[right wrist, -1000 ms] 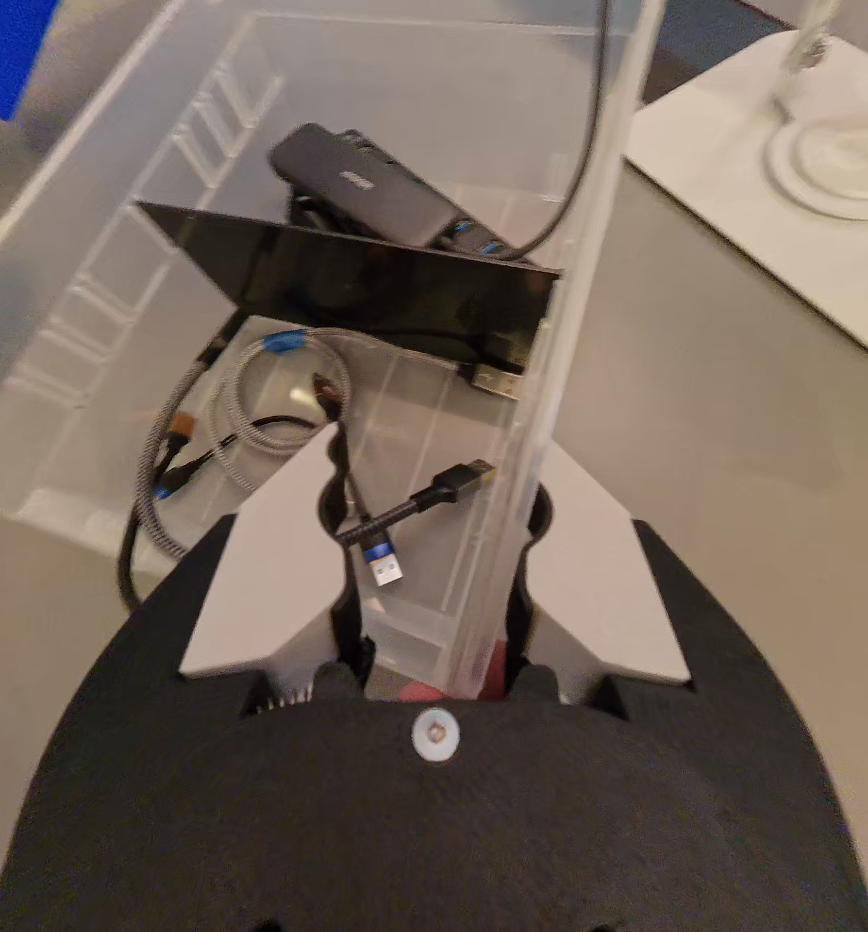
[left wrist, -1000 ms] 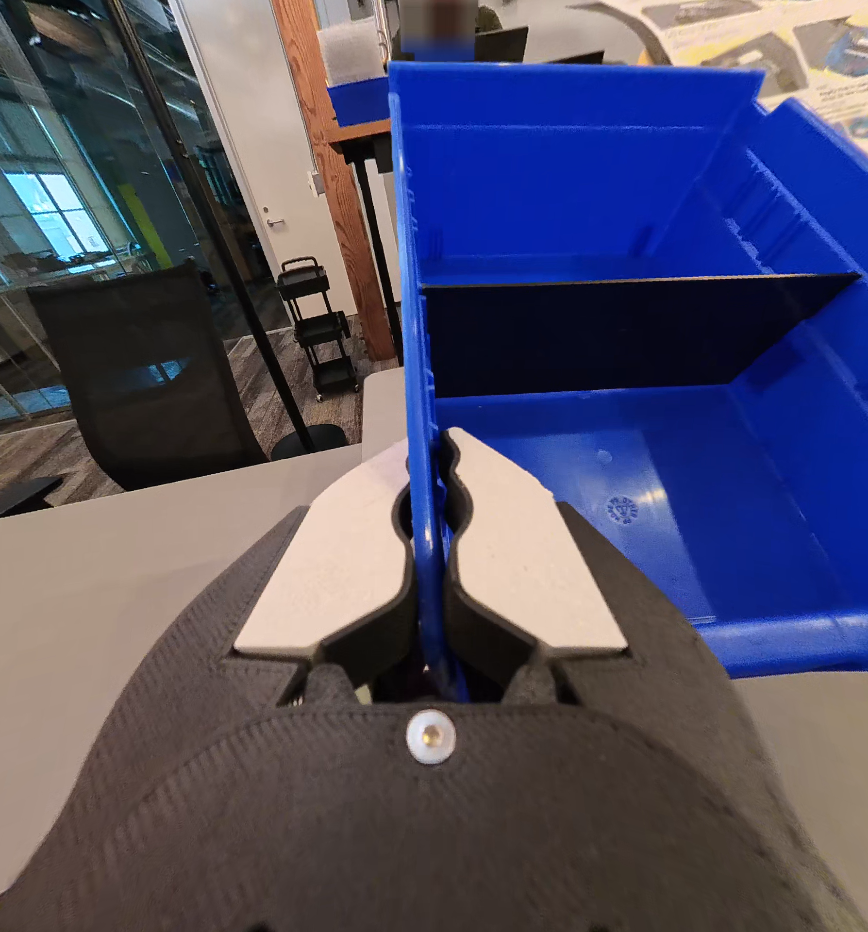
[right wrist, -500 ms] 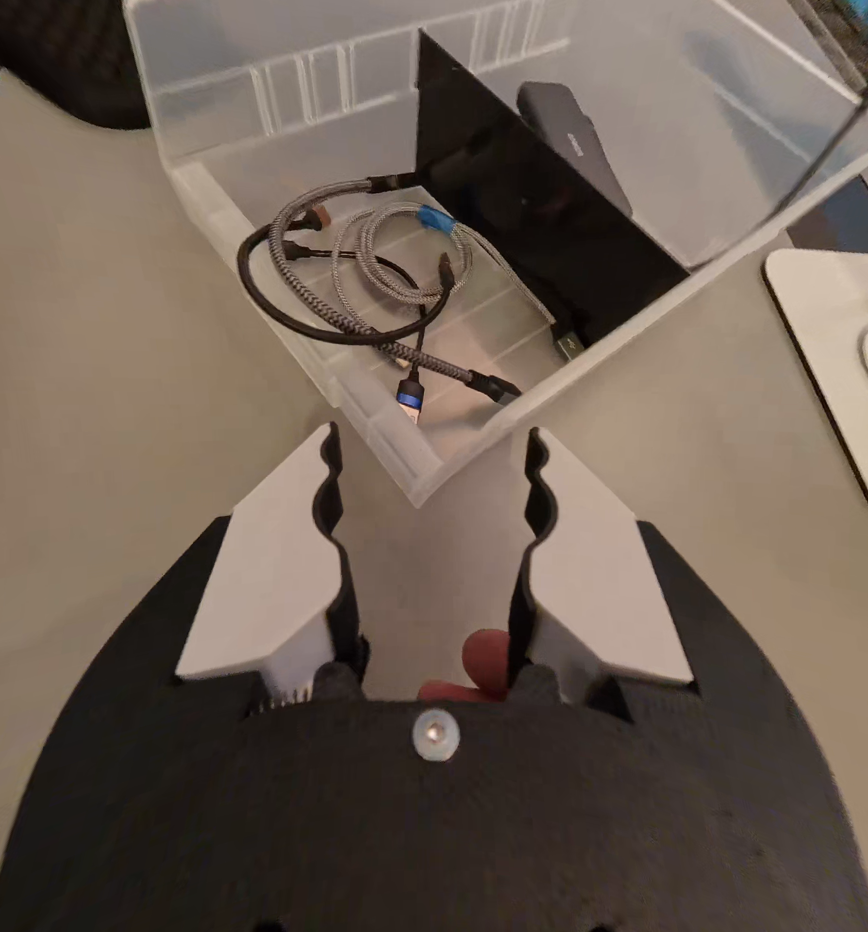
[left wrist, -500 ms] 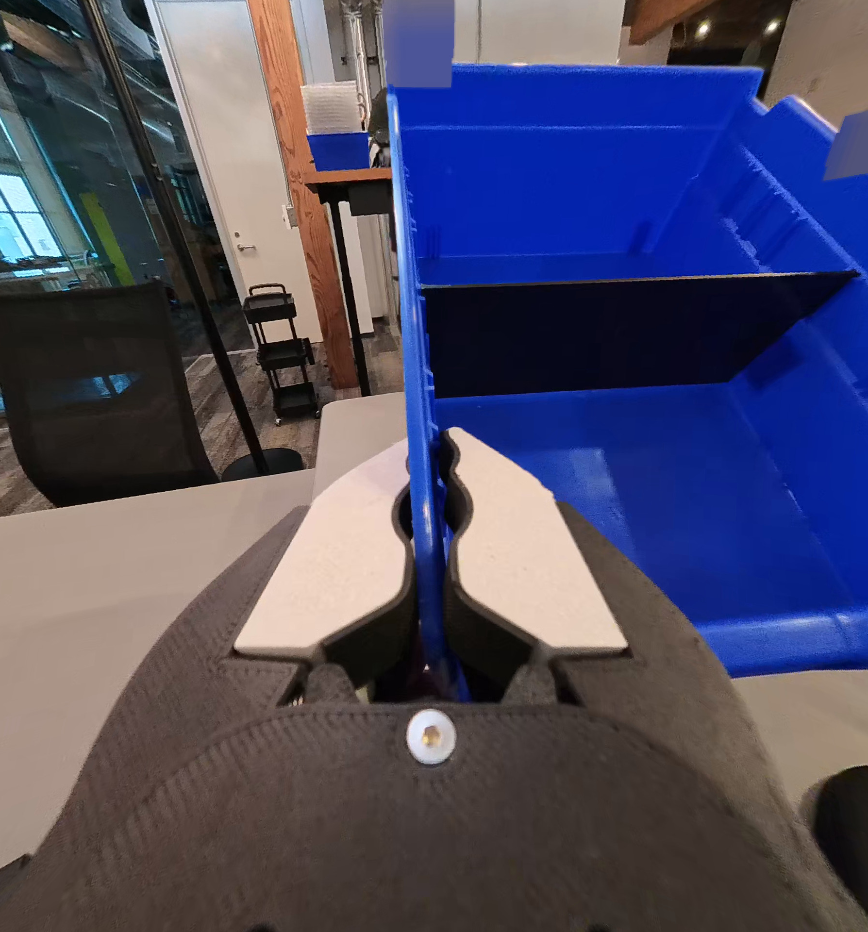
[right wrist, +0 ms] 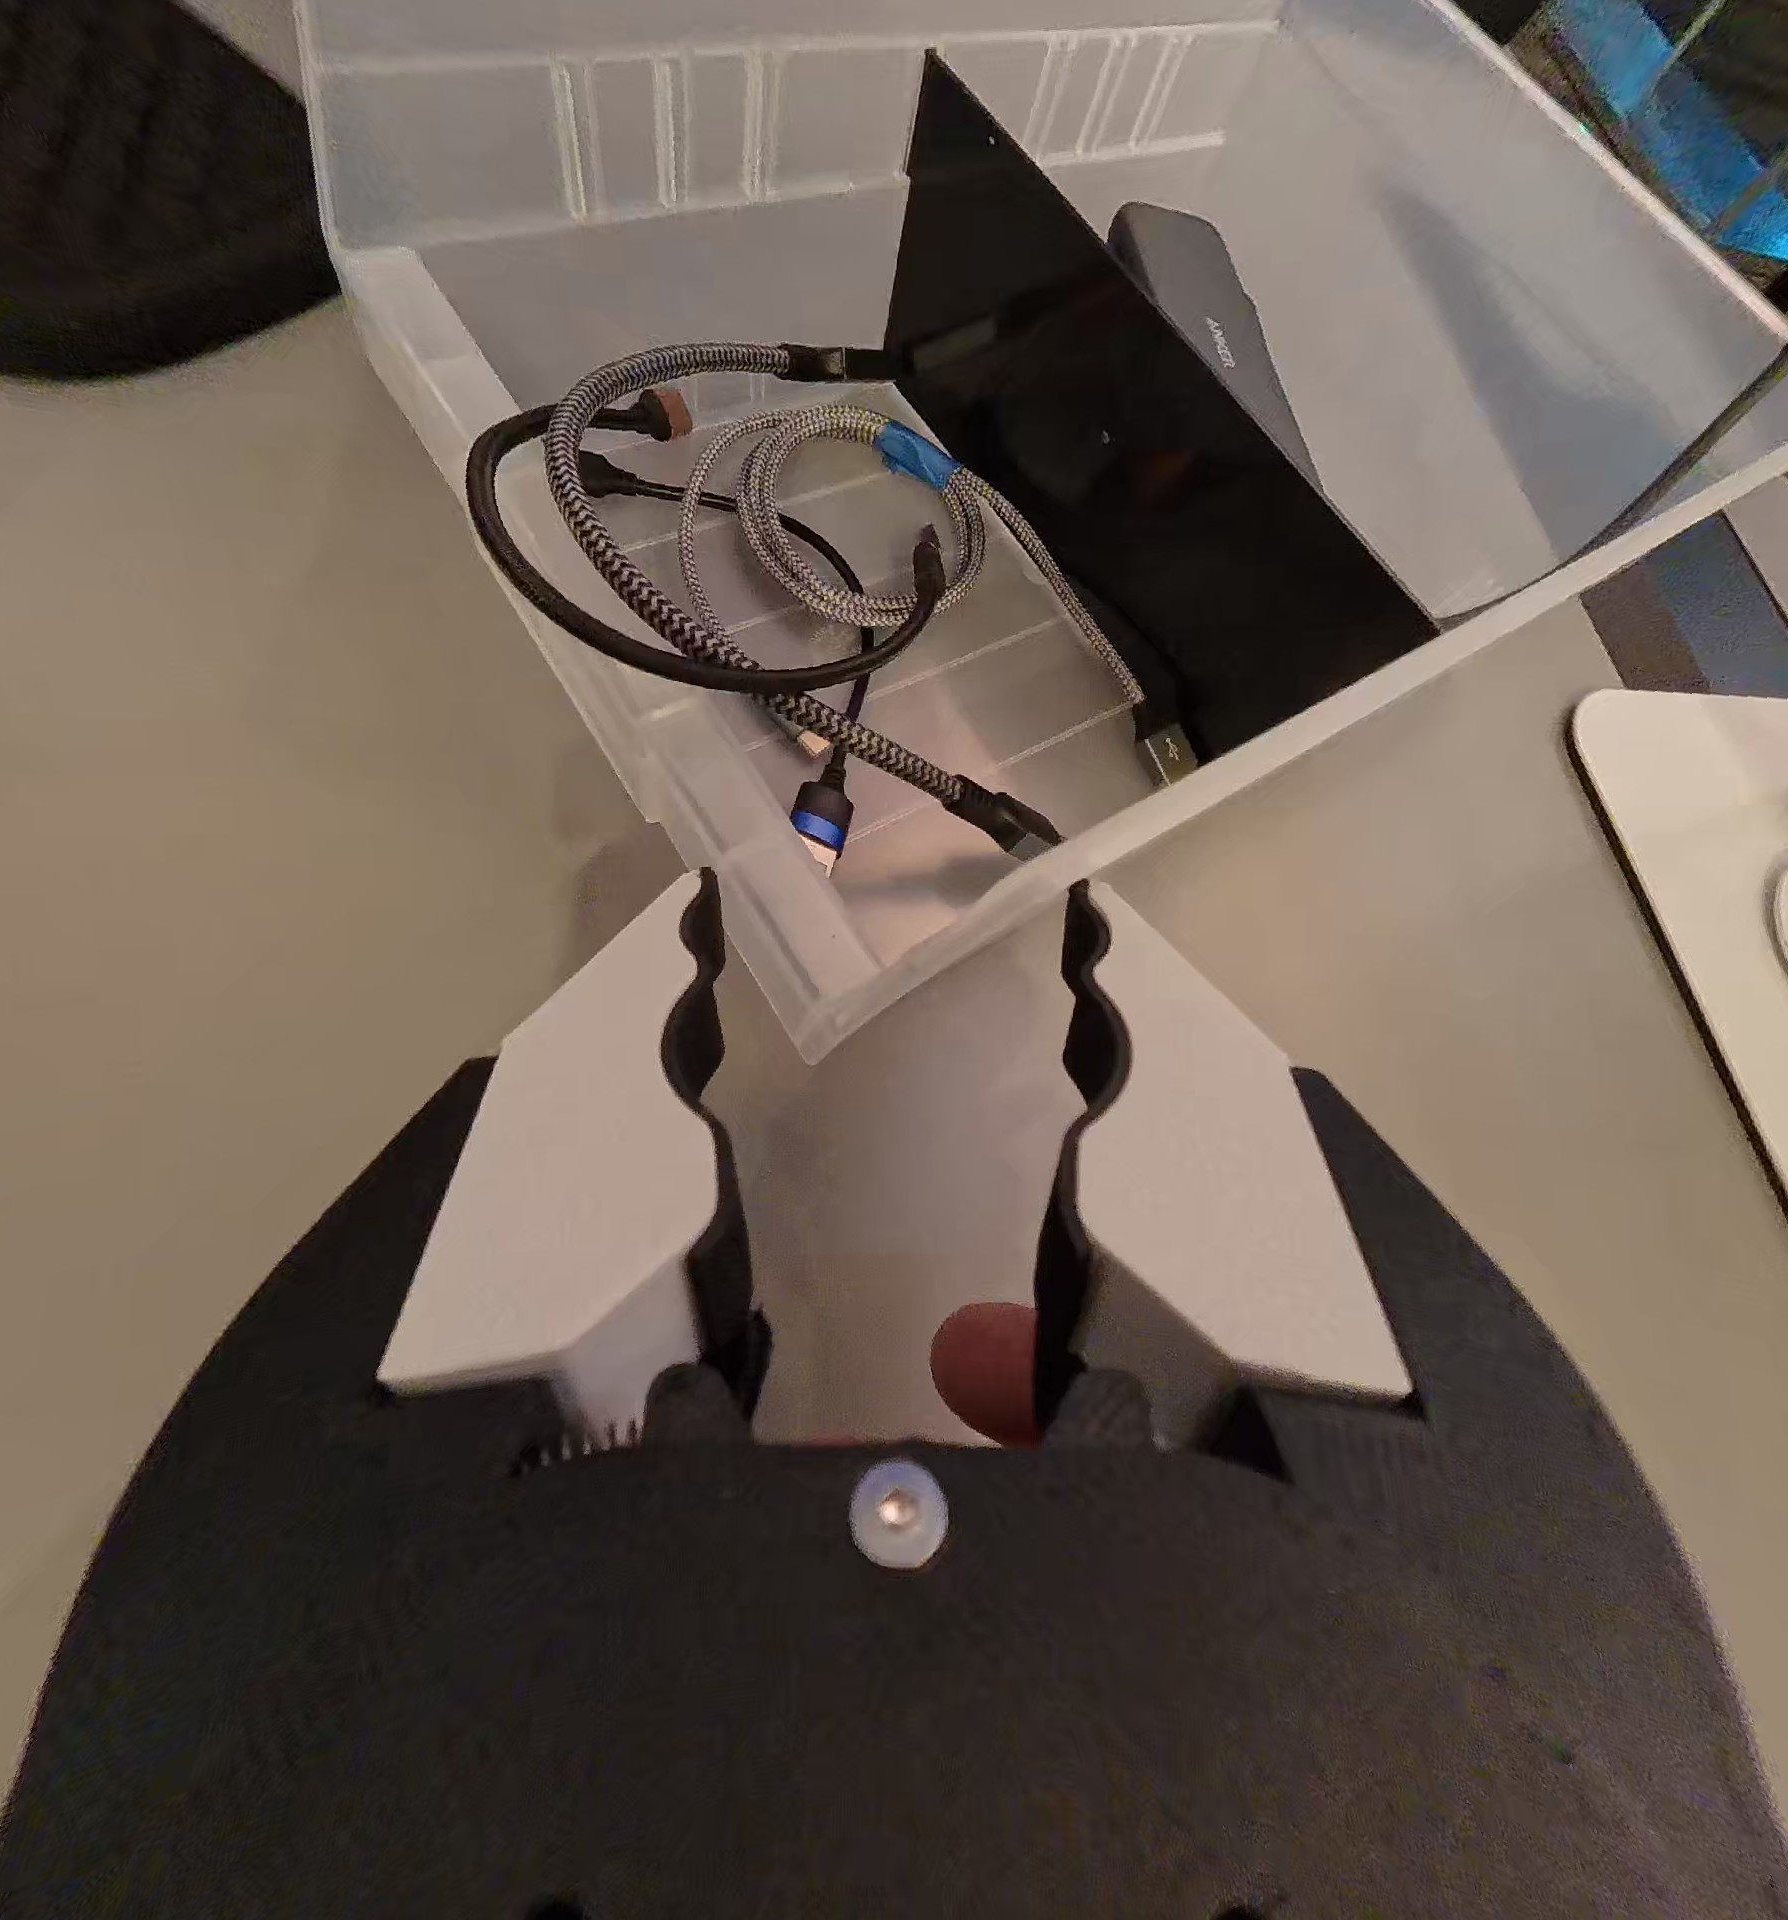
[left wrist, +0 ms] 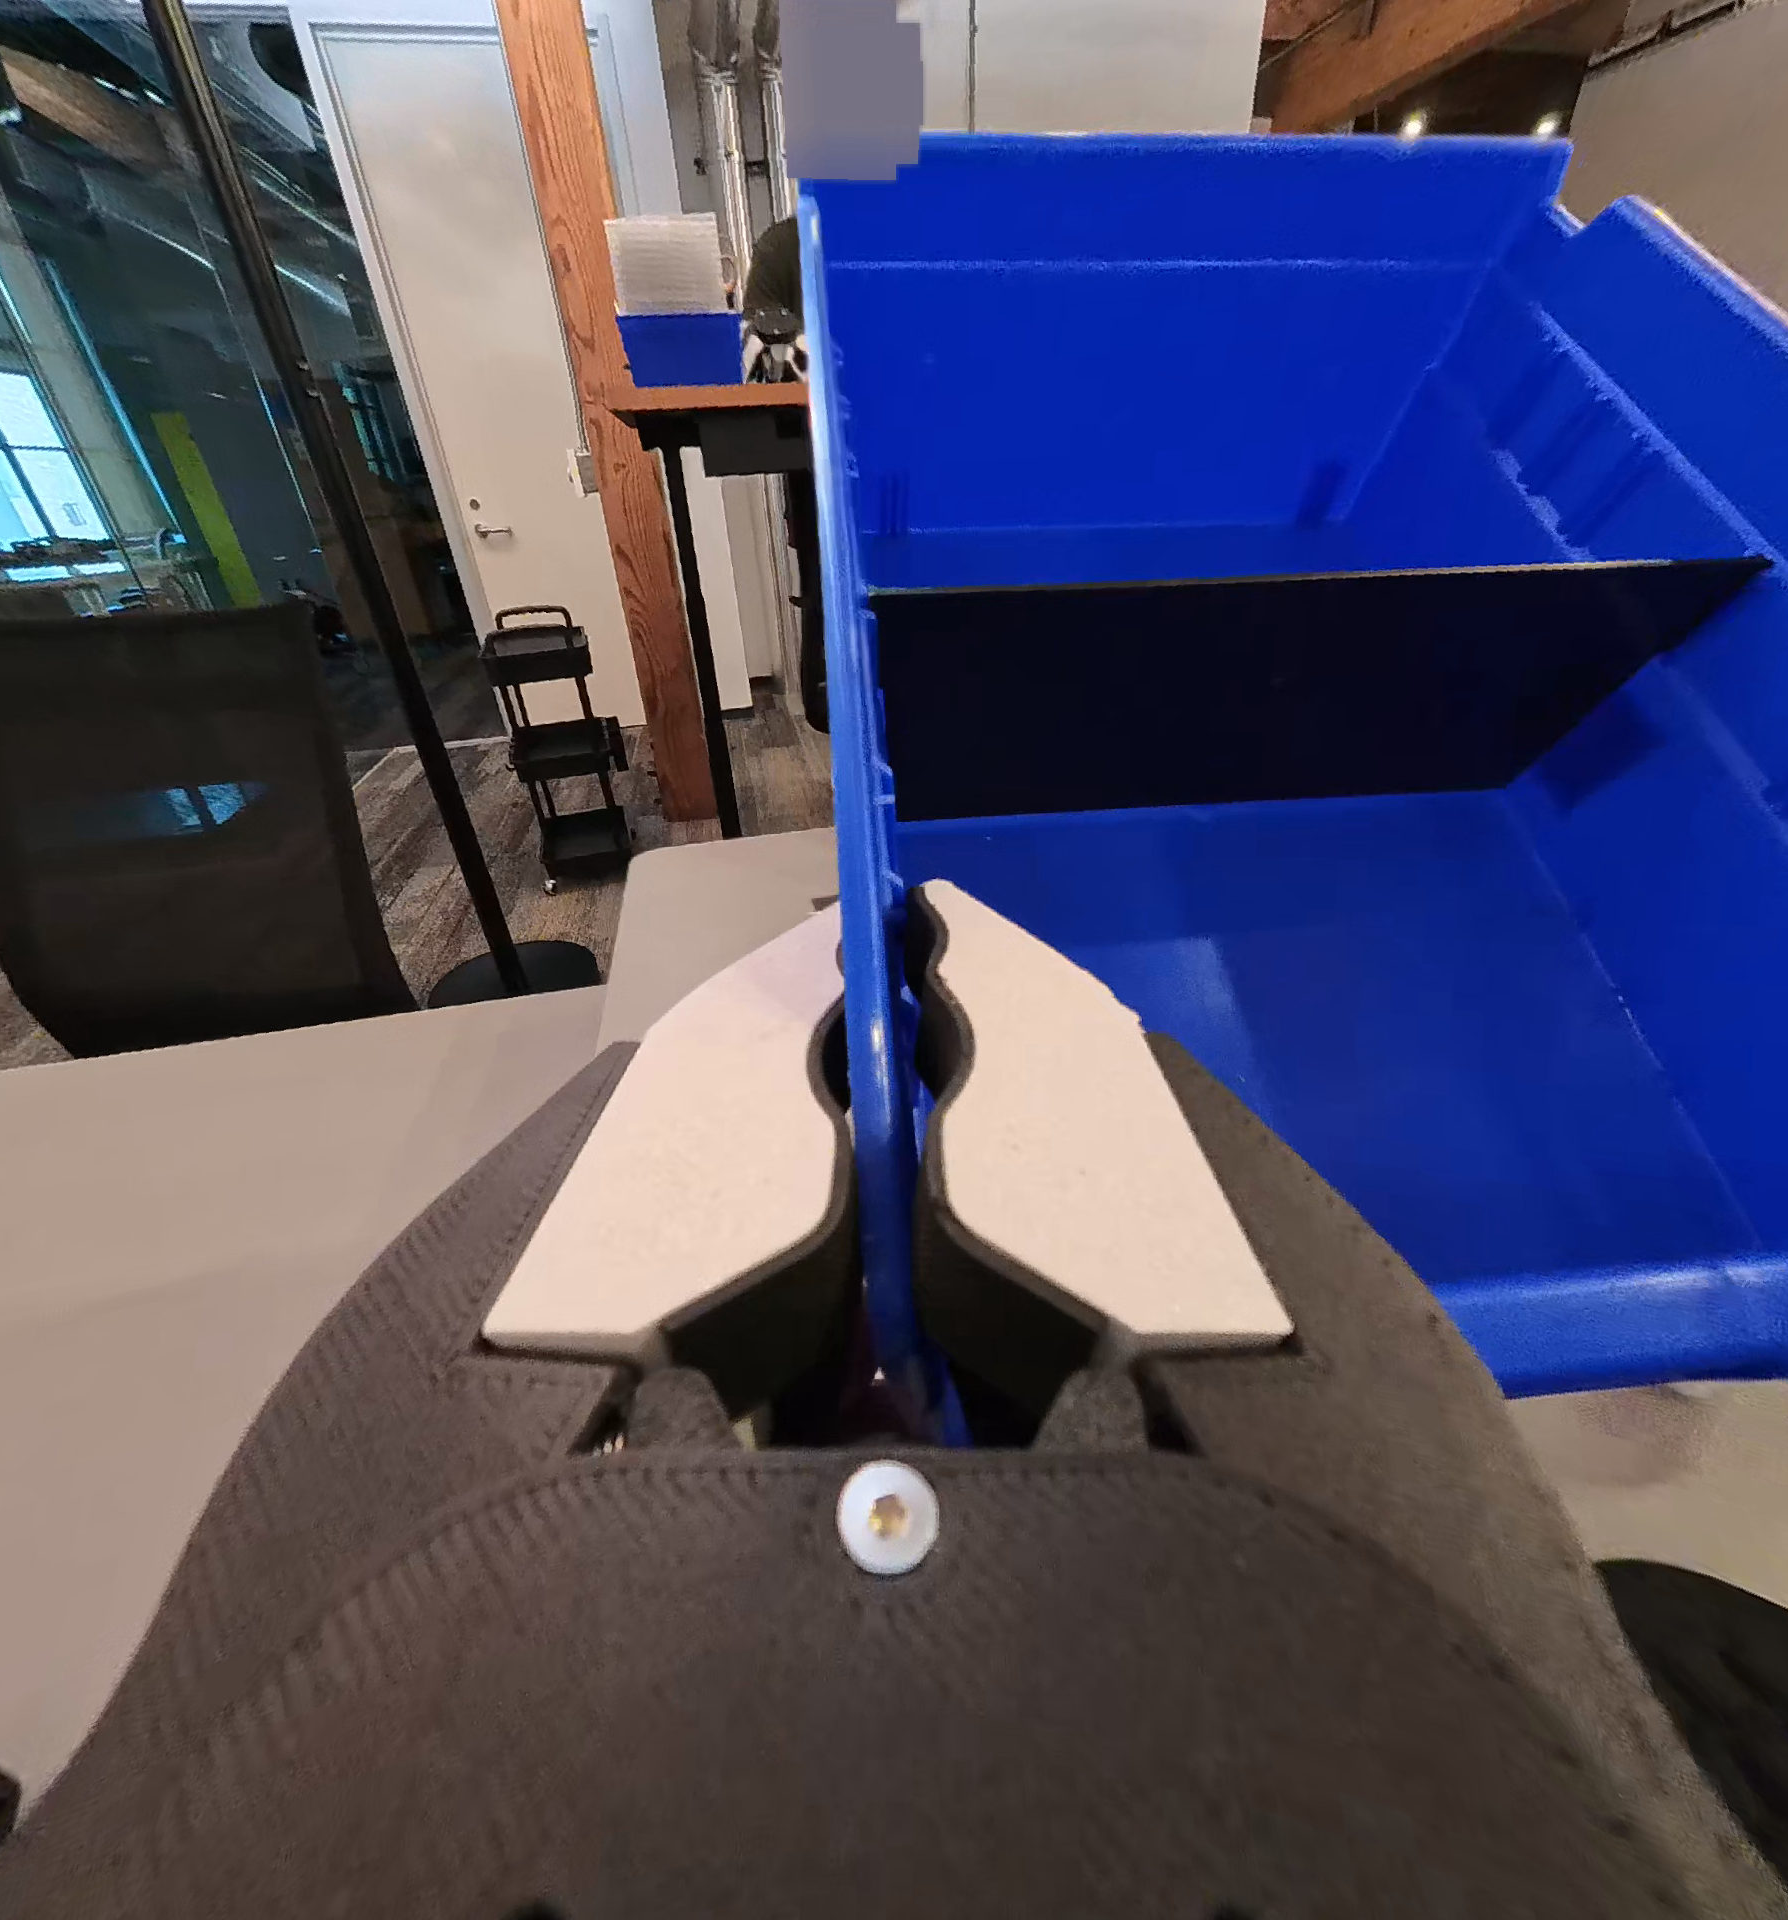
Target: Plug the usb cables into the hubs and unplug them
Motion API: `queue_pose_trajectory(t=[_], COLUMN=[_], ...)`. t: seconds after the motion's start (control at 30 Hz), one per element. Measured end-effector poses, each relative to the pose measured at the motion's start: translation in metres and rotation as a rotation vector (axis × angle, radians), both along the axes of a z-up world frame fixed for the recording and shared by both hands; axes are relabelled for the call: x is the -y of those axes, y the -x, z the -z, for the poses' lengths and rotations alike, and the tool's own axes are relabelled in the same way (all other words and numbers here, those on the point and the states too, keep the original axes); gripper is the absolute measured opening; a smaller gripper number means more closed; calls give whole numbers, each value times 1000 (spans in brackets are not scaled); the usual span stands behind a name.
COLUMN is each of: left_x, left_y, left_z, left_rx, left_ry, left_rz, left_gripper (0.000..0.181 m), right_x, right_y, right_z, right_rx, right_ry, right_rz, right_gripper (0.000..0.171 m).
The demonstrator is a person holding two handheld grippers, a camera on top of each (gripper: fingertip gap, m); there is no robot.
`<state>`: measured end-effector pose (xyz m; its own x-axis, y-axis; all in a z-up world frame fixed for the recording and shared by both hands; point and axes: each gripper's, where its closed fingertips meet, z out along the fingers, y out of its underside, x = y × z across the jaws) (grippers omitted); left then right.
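My left gripper (left wrist: 882, 914) is shut on the left wall of an empty blue bin (left wrist: 1389, 1039), which has a black divider (left wrist: 1285, 696) across its middle. My right gripper (right wrist: 885, 894) is open and empty, hovering just above the near corner of a clear plastic bin (right wrist: 838, 997) on the table. In the bin's near compartment lie several coiled braided USB cables (right wrist: 765, 582). Behind a black divider (right wrist: 1129, 416), a dark grey hub (right wrist: 1212, 312) leans in the far compartment.
A white pad (right wrist: 1721, 935) lies on the grey table (right wrist: 194, 831) to the right of the clear bin. A black chair (left wrist: 142, 810), a glass wall and a small black cart (left wrist: 557, 738) stand beyond the table's far edge.
My right gripper let go of the clear bin's wall, pulled back and rose, so the bin's corner now sits below its open fingers. My left gripper kept its hold on the blue bin and tilted slightly upward.
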<state>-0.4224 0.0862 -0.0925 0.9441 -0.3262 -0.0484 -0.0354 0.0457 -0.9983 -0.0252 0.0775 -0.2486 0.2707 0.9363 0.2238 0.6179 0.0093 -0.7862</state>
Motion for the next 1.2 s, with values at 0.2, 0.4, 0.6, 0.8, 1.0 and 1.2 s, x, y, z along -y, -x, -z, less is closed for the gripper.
queue_pose_trajectory(t=[0.2, 0.4, 0.6, 0.8, 1.0, 1.2], left_x=[9, 18, 25, 29, 29, 27], left_y=[16, 32, 46, 54, 55, 49], left_z=[-9, -15, -19, -20, -19, -18], left_rx=[6, 15, 24, 20, 24, 28], left_ry=[-21, -42, -58, -64, -64, -62], left_rz=[-34, -60, -82, -92, -86, -78], left_gripper=[4, 4, 4, 4, 4, 4], right_x=[-9, -26, -32, -45, -59, -80], right_y=[53, 104, 154, 191, 211, 230], right_z=[2, 6, 22, 25, 24, 26], right_rx=[16, 30, 82, 74, 75, 78], right_ry=[-35, -58, -54, -47, -68, -88], right_rz=[45, 83, 68, 51, 33, 22], right_gripper=[64, 66, 72, 78, 67, 68])
